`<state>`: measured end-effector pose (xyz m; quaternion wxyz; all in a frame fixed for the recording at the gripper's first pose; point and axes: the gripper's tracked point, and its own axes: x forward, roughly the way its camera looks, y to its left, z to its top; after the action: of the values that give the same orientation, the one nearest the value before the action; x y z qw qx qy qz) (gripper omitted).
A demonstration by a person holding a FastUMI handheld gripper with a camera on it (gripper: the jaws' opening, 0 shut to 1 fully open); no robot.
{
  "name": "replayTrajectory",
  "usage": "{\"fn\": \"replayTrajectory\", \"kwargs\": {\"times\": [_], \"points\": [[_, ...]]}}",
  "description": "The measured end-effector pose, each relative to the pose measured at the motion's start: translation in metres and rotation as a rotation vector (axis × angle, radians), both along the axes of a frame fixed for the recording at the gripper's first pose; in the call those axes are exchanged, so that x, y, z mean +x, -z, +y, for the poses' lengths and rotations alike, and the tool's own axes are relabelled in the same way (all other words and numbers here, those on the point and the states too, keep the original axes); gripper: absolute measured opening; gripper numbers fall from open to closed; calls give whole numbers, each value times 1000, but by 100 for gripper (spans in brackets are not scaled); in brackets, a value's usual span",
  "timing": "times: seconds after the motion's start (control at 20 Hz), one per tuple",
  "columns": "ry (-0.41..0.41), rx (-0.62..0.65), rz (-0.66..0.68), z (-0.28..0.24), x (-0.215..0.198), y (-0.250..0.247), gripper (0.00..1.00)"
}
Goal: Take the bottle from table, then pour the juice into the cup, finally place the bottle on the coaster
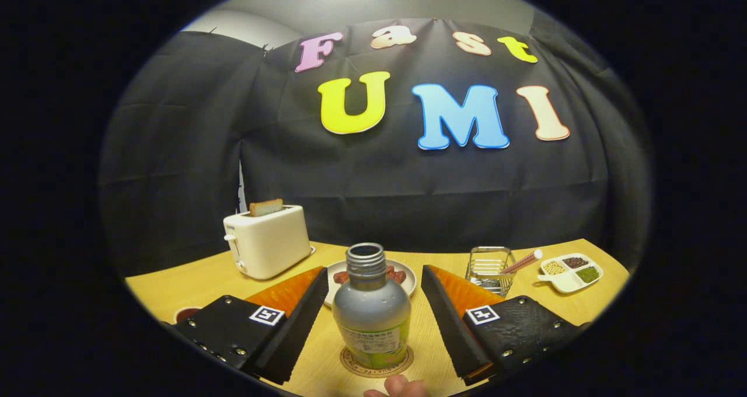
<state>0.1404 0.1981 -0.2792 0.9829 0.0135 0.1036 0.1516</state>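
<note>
- One bottle (372, 312) stood upright on the table (175, 295), long axis vertical, its open, capless neck pointing straight up.
- It sat squarely on one round coaster (350, 366), whose rim showed around the base.
- One gripper (373, 289) faced it, jaws spread wide; the bottle stood between the two fingers (292, 318) with a clear gap on each side, so nothing was gripped.
- One fingertip (400, 386) of a person's hand showed just in front of the coaster.
- One plate (408, 274) lay just behind the bottle, with a few reddish pieces on it; I couldn't tell what they were.
- One toaster (267, 242) stood behind the plate's left side, with one slice of toast (266, 206) sticking up from it.
- One wire basket (489, 268) stood beyond the right finger, one pink-tipped stick (522, 261) leaning out of it.
- One divided dish (571, 271) lay beside the basket, with three compartments, each holding a different kind of grains or beans.
- One small dark-filled cup (187, 313) sat by the left finger.
</note>
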Motion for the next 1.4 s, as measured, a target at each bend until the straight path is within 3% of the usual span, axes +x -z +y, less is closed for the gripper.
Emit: {"fn": "replayTrajectory", "kwargs": {"times": [0.1,0.55,0.8,1.05,1.4], "points": [[81,-50,3,-24,-4,-29,97],[256,-27,-61,-110,-20,-232,97],[327,-23,-98,-153,-21,-312,97],[323,-60,-119,-168,-28,-346,97],[299,-52,-96,-177,-43,-349,97]]}}
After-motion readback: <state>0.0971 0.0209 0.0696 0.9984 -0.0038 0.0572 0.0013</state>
